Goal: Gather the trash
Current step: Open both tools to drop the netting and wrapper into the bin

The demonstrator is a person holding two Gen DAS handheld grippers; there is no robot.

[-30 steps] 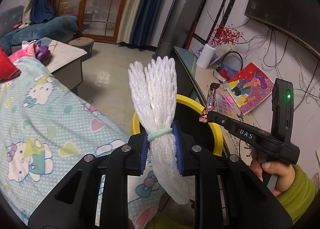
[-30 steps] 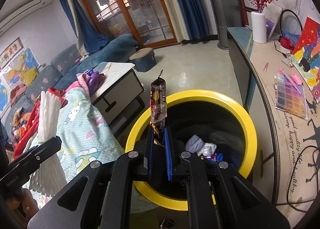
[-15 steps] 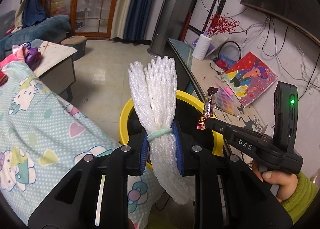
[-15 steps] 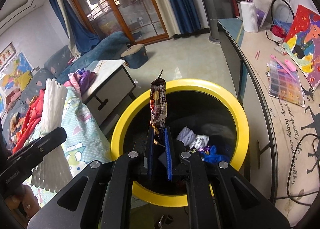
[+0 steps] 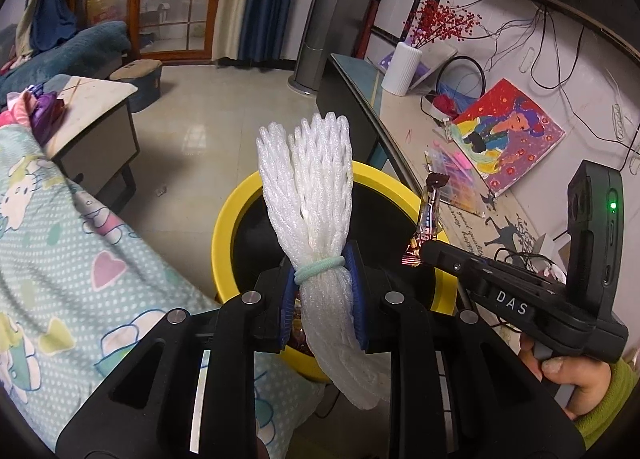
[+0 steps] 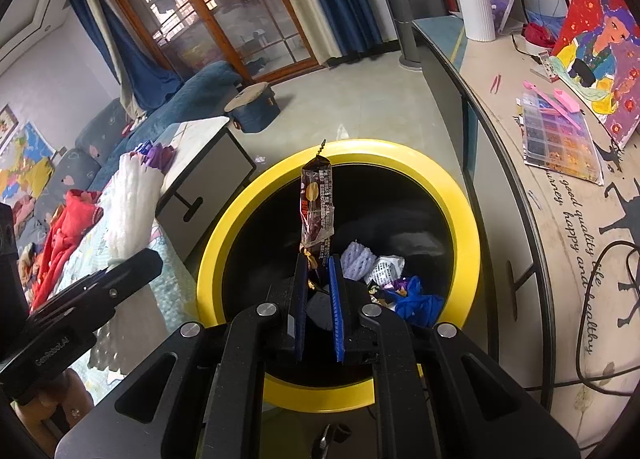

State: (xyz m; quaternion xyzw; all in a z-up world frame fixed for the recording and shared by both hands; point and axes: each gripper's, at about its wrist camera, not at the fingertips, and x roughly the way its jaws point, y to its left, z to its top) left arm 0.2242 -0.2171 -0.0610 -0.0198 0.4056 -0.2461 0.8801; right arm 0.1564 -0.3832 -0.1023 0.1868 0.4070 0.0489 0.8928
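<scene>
- The left tool point(image 5: 322, 293) is clenched on a bundle of white foam netting point(image 5: 308, 187) tied with a pale green hair band point(image 5: 319, 267); the bundle stands upright between the blue pads and hangs over the near left part of the yellow-rimmed trash bin point(image 5: 224, 227).
- The right tool point(image 6: 319, 287) grasps a brown candy wrapper point(image 6: 317, 205) by its lower end, the wrapper upright and poised above the open mouth of the bin.
- Already in the bin: a pale purple foam net point(image 6: 359, 260), a white scrap point(image 6: 386, 266) and a crumpled blue wrapper point(image 6: 418, 297), lying together at the bottom on the right side. So part of the collecting looks done.
- Left to do, as I judge it: both held pieces are not yet dropped. The wrapper sits squarely over the opening and seems ready for release; the foam bundle is nearer the rim and may need to go a little farther in.
- Whether more trash lies on the bed point(image 5: 60, 259) or the tabletop point(image 6: 560, 219) on the right, I cannot tell.
</scene>
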